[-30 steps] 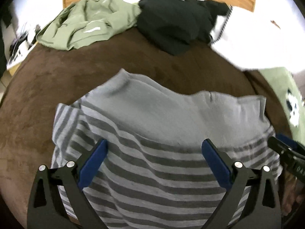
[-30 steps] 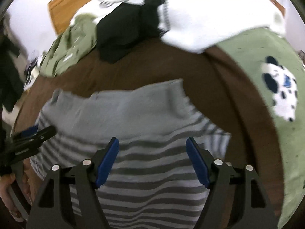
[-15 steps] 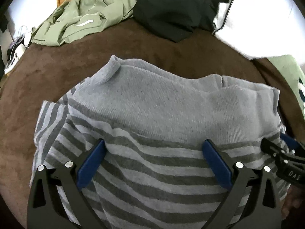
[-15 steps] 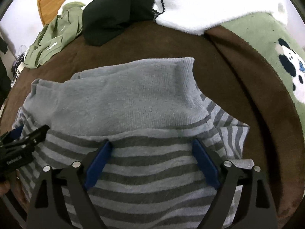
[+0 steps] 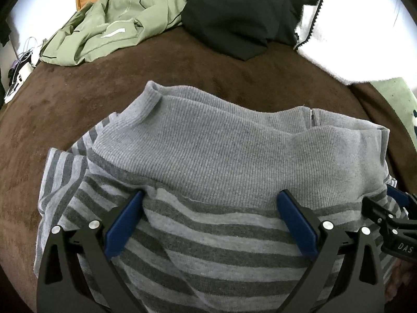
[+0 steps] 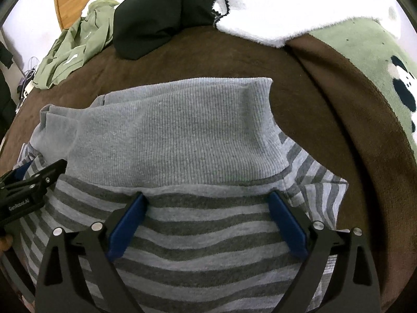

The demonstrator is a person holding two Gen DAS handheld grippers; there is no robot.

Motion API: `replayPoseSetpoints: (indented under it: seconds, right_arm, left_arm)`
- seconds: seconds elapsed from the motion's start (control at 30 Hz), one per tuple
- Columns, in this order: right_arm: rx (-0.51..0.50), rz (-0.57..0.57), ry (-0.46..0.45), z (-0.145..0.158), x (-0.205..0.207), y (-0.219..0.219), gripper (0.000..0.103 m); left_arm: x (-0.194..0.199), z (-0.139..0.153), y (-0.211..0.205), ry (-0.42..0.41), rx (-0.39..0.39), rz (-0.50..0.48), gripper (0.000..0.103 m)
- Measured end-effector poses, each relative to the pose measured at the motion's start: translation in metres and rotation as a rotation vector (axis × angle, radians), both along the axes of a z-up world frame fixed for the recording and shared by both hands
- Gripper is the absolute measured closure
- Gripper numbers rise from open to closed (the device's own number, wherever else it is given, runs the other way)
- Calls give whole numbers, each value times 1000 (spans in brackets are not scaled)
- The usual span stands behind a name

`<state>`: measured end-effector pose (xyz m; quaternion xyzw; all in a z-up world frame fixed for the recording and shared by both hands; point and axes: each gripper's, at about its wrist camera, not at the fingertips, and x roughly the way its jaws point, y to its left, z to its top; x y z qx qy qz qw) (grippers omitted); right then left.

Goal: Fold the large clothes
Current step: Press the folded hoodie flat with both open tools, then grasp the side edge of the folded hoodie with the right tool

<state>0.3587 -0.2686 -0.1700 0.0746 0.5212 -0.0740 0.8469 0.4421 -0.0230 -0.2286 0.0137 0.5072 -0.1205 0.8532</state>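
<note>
A fold has just been laid. The striped sweater (image 5: pixel 208 177) lies doubled on the brown bed (image 5: pixel 78 104), its plain grey band on top. The left hand-held gripper (image 5: pixel 208 224) is spread wide over the stripes, nothing pinched. The right hand-held gripper (image 6: pixel 208 221) has just been opening, cloth beneath but ungripped. Next, a side edge would need gripping for another fold.

Garments: striped sweater (image 5: pixel 208 234), green jacket (image 5: pixel 109 31), black top (image 5: pixel 239 15).
</note>
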Motion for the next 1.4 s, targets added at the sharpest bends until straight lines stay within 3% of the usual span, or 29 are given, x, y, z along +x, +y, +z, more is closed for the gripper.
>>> replayPoseSetpoints:
  seconds: [0.17, 0.37, 0.6, 0.83, 1.1, 1.23, 1.4]
  right_arm:
    - [32, 6, 4, 9, -2, -3, 12]
    - [52, -15, -50, 43, -31, -5, 12]
    - [0, -23, -80, 68, -76, 6, 12]
    - [-8, -11, -35, 53, -113, 13, 12]
    - [-14, -2, 2, 43, -134, 18, 12]
    - [66, -47, -8, 39, -143, 13, 12]
    - [380, -218, -91, 27, -173, -17, 12]
  left_arm:
    - [-1, 7, 1, 14, 4, -6, 6]
    - [-16, 31, 13, 21, -50, -12, 7]
    - [-44, 56, 20, -43, -13, -46, 7]
    - [-69, 51, 4, -46, 46, -95, 7]
    - [-70, 27, 3, -10, 31, -64, 6]
    - [-72, 19, -1, -10, 57, -77, 6]
    - [-72, 16, -5, -15, 76, -63, 5]
